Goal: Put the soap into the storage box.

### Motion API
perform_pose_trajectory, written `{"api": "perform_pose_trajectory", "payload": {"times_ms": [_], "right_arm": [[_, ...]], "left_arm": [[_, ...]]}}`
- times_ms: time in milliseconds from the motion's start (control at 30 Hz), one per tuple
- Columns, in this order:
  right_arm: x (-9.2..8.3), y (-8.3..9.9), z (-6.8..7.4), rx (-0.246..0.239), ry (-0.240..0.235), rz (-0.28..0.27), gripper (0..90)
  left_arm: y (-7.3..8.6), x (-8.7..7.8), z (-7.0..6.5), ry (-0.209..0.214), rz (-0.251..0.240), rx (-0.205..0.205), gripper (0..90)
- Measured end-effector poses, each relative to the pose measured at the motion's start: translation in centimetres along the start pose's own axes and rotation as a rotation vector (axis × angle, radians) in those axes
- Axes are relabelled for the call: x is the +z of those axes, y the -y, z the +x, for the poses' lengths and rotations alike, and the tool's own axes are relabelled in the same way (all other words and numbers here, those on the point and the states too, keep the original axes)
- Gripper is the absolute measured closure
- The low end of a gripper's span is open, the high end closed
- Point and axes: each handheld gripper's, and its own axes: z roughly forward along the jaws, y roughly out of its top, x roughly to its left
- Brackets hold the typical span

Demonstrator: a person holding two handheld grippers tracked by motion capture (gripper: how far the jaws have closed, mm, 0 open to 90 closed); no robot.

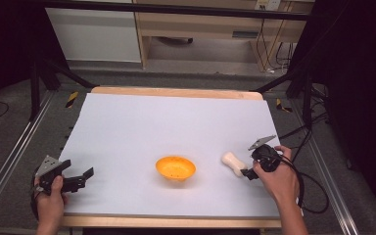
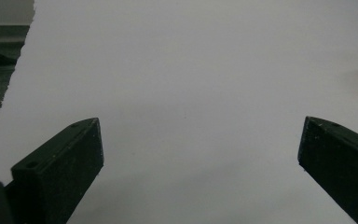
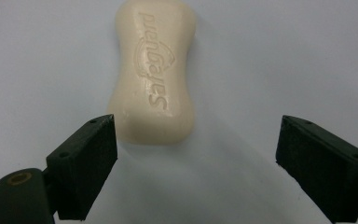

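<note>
The right gripper (image 1: 246,172), jaws wide and empty, sat just short of the soap (image 1: 233,163) toward the counter's (image 1: 176,117) right edge, beside a bowl (image 1: 176,168) near the front edge, while the left gripper (image 1: 81,178) gaped empty at the front-left corner.

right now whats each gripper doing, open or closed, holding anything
Left gripper: open, holding nothing, over the white sheet.
Right gripper: open, holding nothing, jaws just short of the soap bar.
</note>
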Motion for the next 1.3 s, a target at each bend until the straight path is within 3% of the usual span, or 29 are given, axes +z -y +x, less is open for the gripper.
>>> {"api": "perform_pose_trajectory", "payload": {"times_ms": [367, 867, 1167, 1300], "right_arm": [[0.6, -1.7, 0.4, 0.009, -0.009, 0.042, 11.6], [1.6, -3.6, 0.7, 0.067, -0.008, 0.093, 11.5], [2.3, -4.4, 0.8, 0.113, -0.003, 0.117, 16.2], [2.6, -4.8, 0.9, 0.125, -0.014, 0.122, 24.0]], "left_arm": [[0.0, 0.0, 0.0, 0.003, 0.003, -0.004, 0.0], [0.0, 0.0, 0.0, 0.005, 0.002, -0.003, 0.0], [0.0, 0.0, 0.0, 0.006, 0.002, -0.003, 0.0], [0.0, 0.0, 0.0, 0.007, 0.003, -0.004, 0.0]]}}
